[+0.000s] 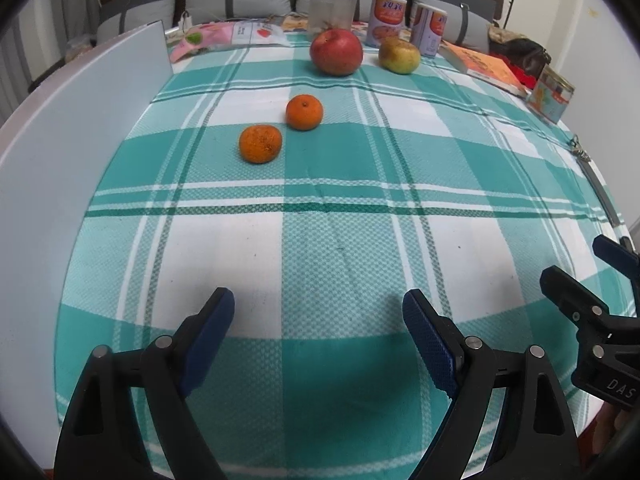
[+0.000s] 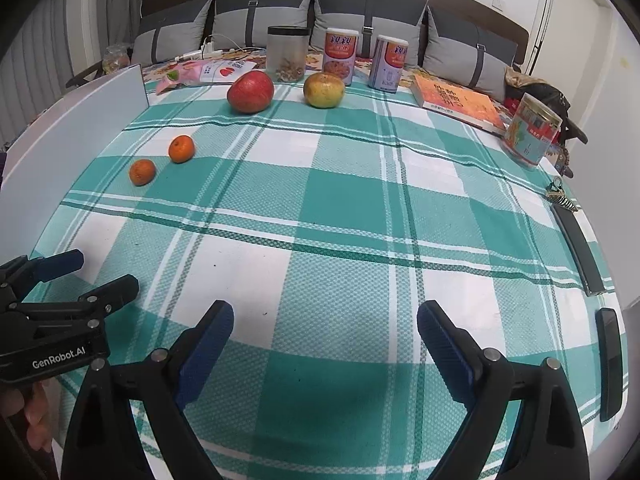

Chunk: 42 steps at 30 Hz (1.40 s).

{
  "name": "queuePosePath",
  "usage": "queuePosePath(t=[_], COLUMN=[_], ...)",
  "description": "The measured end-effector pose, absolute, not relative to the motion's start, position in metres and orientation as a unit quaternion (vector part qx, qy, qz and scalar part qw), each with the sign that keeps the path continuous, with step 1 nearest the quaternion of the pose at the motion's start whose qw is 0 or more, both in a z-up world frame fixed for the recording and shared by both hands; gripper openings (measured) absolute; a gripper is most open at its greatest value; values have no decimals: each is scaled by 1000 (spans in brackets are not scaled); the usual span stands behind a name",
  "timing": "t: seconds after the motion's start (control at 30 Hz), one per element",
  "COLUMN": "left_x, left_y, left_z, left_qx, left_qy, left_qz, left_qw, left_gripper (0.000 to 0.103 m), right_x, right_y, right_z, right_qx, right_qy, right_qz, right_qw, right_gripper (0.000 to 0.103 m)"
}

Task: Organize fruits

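Now, working from left to right across the checked tablecloth (image 1: 340, 240), I see a white board (image 1: 80, 160) standing upright along the left edge. Near it lie two small oranges: the rougher orange (image 1: 260, 143) closer to me, and the smoother orange (image 1: 304, 112) just beside it, a little farther back and apart from it. Both look light, round and slightly soft, so I judge they will roll if nudged. I would close across the widest part, gently, since the skin could give.

Farther back sits the red apple (image 1: 336, 51), with the yellow-green apple (image 1: 399, 55) to its right, well apart from the oranges. These look heavier, firm and smooth. I expect the skin to be slippery against the pads, so a grip across the middle, below the stem, seems safest, with more squeeze than the oranges need.

Behind the apples stand a clear jar (image 1: 331, 10) and two cans (image 1: 386, 18); a book (image 1: 486, 67) lies at the right.

My left gripper (image 1: 318, 320) hangs spread wide over the near cloth, holding nothing. My right gripper (image 2: 325, 332) is likewise spread and empty, just to the right of the left one. No fruit is touched yet.
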<state>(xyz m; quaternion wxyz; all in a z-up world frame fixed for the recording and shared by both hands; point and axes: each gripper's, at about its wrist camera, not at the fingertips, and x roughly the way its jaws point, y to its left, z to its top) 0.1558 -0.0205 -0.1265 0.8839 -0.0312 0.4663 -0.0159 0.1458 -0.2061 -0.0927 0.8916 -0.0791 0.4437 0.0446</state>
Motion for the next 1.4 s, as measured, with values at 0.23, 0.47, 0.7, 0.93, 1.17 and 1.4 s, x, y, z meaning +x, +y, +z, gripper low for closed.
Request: queuePosePath(t=[0.23,0.47,0.7,0.93,1.17,1.4], left_x=[163,163,164,214,258,246], left_y=[-26,-28,-25,17,19,10], left_z=[-132,-136,-134,-116,-127,-123], left_qx=[-10,3,3,-50,-27,-4], left_qy=[453,447,450,439,445,438], left_qz=[-12,-12,-25,-13,-23,-36], left_qw=[892,895,893,897,895,898], left_gripper=[91,97,98,96,56,29], right_x=[160,165,163,163,163,166], right_y=[-209,-216,-224,-224,-224,-226], right_z=[-106,-131,-135,-135,-135,-133], right_qx=[-69,-47,-23,-21,-21,-18], right_qy=[449,461,457,457,457,462], right_qz=[40,35,28,29,30,38], right_qw=[890,886,889,889,889,886], right_gripper=[93,98,103,103,103,103])
